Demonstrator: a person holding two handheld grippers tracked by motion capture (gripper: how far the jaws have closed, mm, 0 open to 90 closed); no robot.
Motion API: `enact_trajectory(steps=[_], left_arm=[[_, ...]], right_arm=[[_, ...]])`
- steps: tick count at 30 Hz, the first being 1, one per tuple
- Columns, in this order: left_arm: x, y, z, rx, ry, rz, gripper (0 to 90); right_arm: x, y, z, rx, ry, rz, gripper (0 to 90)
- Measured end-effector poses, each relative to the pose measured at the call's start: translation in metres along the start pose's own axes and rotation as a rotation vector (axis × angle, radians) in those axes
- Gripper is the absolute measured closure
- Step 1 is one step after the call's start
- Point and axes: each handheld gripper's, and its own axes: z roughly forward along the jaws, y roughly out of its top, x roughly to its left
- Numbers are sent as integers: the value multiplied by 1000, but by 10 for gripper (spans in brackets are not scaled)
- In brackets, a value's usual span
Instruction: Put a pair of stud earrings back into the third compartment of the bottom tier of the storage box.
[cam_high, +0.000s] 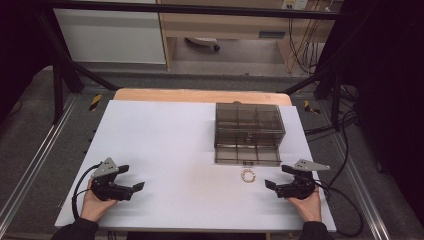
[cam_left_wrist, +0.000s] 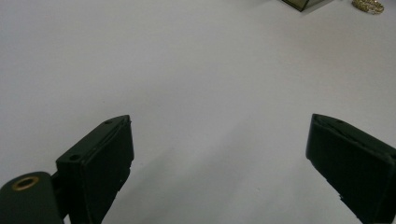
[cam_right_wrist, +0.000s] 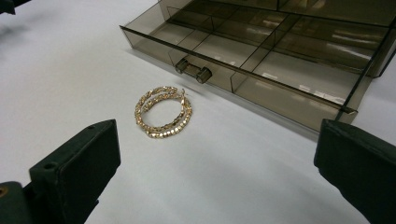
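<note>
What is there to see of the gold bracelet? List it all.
The bracelet is a gold-coloured hoop of small faceted links that look like metal, coiled into what seem two overlapping loops, one end sticking up near the top. It lies flat on the white table, just in front of the handle of the open drawer, apart from it. Nothing touches it but the table. It sits ahead of the right gripper, whose fingers are spread wide.

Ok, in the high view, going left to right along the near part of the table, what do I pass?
Left gripper, jaws apart → gold bracelet lying on the white table in front of the open drawer of the smoky clear box → right gripper, jaws apart.
</note>
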Motion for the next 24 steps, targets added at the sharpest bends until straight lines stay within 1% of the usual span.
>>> enact_trajectory(steps=[4,8,12,13,16,21,24], left_arm=[[-1,0,1,4,1,0,73],[0,0,1,4,0,-4,73],[0,0,1,-2,1,-11,74],[0,0,0,-3,3,-10,74],[0,-1,0,-5,2,-11,74],[1,-1,0,-4,2,-12,74],[1,-1,0,-4,2,-12,74]], right_arm=[[1,0,1,9,0,5,11],[2,0,3,19,-3,-5,13],[3,0,4,25,-5,0,14],[4,1,4,28,-7,-8,15],[7,3,6,31,-14,-20,20],[13,7,9,41,-12,-35,35],[17,9,12,44,-8,-27,54]])
